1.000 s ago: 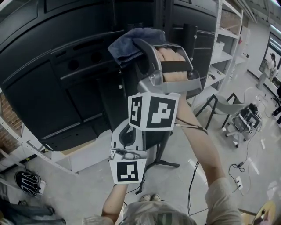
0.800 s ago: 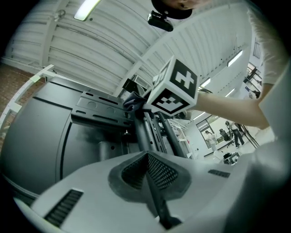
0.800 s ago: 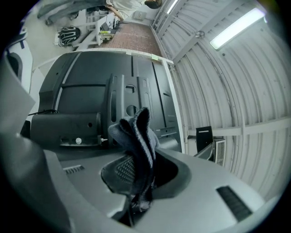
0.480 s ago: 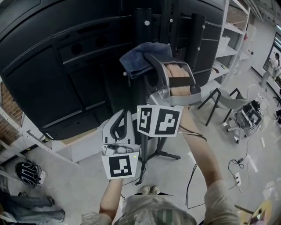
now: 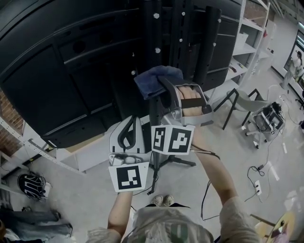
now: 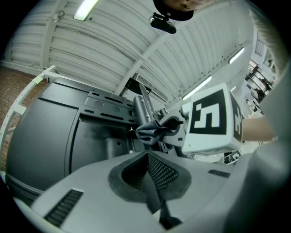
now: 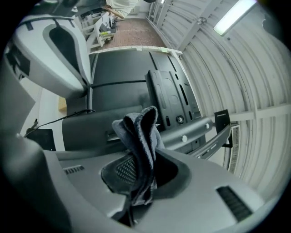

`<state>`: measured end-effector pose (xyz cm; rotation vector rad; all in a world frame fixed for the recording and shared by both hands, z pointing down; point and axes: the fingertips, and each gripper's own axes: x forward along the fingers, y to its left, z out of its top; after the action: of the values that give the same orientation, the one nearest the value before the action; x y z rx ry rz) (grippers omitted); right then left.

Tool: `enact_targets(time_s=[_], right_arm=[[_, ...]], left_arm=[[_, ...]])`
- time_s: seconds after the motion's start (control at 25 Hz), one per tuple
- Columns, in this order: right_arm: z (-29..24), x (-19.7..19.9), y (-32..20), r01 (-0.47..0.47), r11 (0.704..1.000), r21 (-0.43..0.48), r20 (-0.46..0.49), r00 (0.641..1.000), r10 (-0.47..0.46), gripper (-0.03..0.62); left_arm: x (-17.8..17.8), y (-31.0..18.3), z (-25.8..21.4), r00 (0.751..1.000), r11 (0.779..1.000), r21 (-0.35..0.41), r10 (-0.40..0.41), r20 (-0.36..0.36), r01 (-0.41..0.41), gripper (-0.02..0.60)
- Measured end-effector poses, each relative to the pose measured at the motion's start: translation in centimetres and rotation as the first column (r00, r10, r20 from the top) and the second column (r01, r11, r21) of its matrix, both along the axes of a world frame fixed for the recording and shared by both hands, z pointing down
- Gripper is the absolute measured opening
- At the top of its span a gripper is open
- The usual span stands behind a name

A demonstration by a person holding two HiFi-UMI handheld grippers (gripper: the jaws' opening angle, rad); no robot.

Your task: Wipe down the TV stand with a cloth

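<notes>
Flat, cool indoor light fills the head view, where the black TV back (image 5: pixel 57 71) swallows detail but for a faint sheen, and the white shelving (image 5: pixel 251 42) at the right edge bows under wide-angle distortion. In the left gripper view, 3 ceiling light strips (image 6: pixel 86 9) glare white against the ribbed ceiling, black vignetting closes every corner, and the left gripper (image 6: pixel 148 159) goes soft nearest the lens. The right gripper view shows 1 overexposed light strip (image 7: pixel 234 16) at top right, the same round dark rim, and the cloth (image 7: pixel 141 136) sharp at centre with shadow in its folds.
</notes>
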<state>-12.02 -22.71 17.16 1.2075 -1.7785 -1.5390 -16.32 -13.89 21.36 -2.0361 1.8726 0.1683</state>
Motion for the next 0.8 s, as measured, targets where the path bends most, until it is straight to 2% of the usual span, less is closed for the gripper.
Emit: enact_targets(time_s=[0.2, 0.6, 0.8], right_arm=[[3.5, 0.2, 0.1, -0.008, 0.999, -0.054, 0.004, 1.0, 0.009, 0.061], [12.8, 0.5, 0.2, -0.031, 0.987, -0.158, -0.052, 0.998, 0.023, 0.061], [18.3, 0.4, 0.5, -0.041, 0.972, -0.231, -0.087, 0.996, 0.021, 0.061]], left_arm=[[-0.2, 0.2, 1.0, 1.0, 1.0, -0.023, -0.007, -0.002, 0.007, 0.015], [-0.3, 0.5, 3.7, 1.0, 0.997, -0.073, -0.004, -0.019, 0.003, 0.015], [-0.4, 0.3, 4.6, 1.0, 0.996, -0.089, -0.004, -0.03, 0.001, 0.015]])
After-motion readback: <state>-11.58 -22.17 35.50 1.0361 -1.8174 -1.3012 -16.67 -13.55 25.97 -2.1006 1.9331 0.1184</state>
